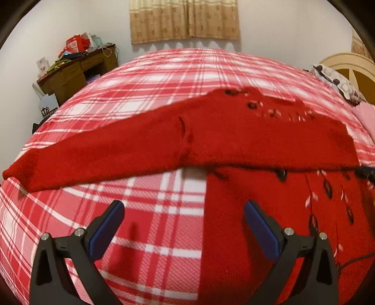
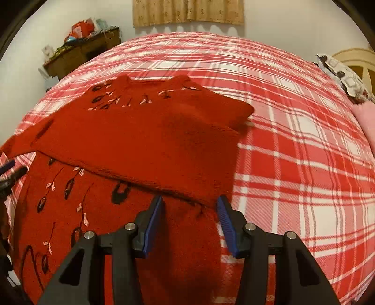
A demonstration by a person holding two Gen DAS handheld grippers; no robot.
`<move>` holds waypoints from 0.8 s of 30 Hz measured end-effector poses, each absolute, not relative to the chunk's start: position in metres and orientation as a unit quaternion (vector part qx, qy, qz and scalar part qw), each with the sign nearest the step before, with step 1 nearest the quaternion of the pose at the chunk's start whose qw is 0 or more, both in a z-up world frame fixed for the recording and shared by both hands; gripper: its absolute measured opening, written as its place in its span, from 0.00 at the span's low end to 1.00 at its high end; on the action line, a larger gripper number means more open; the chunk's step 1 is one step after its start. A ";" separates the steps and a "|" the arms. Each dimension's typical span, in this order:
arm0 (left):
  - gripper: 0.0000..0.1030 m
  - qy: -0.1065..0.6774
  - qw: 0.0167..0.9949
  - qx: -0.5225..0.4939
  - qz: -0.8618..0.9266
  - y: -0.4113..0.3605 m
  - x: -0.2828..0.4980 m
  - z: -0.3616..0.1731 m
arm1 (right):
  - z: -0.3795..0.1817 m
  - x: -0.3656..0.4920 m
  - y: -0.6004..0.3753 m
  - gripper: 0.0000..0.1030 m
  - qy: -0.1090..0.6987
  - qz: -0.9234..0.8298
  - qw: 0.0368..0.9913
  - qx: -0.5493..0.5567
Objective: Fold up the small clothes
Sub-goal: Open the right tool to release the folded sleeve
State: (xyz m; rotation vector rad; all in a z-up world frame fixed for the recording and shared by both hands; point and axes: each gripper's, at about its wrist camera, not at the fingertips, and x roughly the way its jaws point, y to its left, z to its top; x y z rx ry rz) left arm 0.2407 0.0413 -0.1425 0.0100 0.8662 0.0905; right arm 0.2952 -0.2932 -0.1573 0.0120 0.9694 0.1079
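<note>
Nearest the left wrist camera, the left gripper (image 1: 184, 215) stood with its blue-padded jaws wide apart and nothing between them, poised over bare bedding just beside the garment's edge, probably so as to leave the cloth undisturbed. In the right wrist view, the right gripper (image 2: 189, 207) held its ribbed blue pads about half apart, empty, straddling the near hem of the folded layer without pressing on it; this placement suggested a release of the fold or a readiness to take the edge again. The red sweater (image 2: 131, 140), a thick, fuzzy knit embroidered with dark and pale leaf motifs, lay flat on the bed with one sleeve (image 1: 93, 152) brought across the body, and its other sleeve still stretched outward to a rounded cuff. Beneath it spread the plaid bedspread (image 2: 293, 152), a red-and-white weave with a fine diagonal texture. Farther off were a patterned pillow (image 1: 337, 82), a cluttered wooden desk (image 1: 75, 70) and a beige curtain (image 1: 185, 21) against the pale wall.
</note>
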 end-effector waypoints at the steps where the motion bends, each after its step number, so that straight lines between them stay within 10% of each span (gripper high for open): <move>1: 1.00 0.419 0.907 0.008 0.048 0.042 0.241 -0.142 | -0.150 0.296 -0.302 0.48 0.456 0.049 0.889 0.020; 12: 1.00 0.398 0.916 0.028 0.034 0.023 0.250 -0.133 | -0.158 0.395 -0.371 0.34 0.468 0.050 0.853 0.226; 15: 1.00 0.409 0.912 0.030 0.033 0.020 0.248 -0.142 | -0.160 0.408 -0.364 0.06 0.460 0.053 0.857 0.224; 21: 1.00 0.421 0.906 0.029 0.037 0.018 0.247 -0.151 | -0.140 0.416 -0.361 0.06 0.432 -0.014 0.891 0.139; 24: 1.00 0.421 0.906 0.030 0.038 0.018 0.246 -0.150 | -0.140 0.408 -0.360 0.22 0.445 -0.018 0.886 0.126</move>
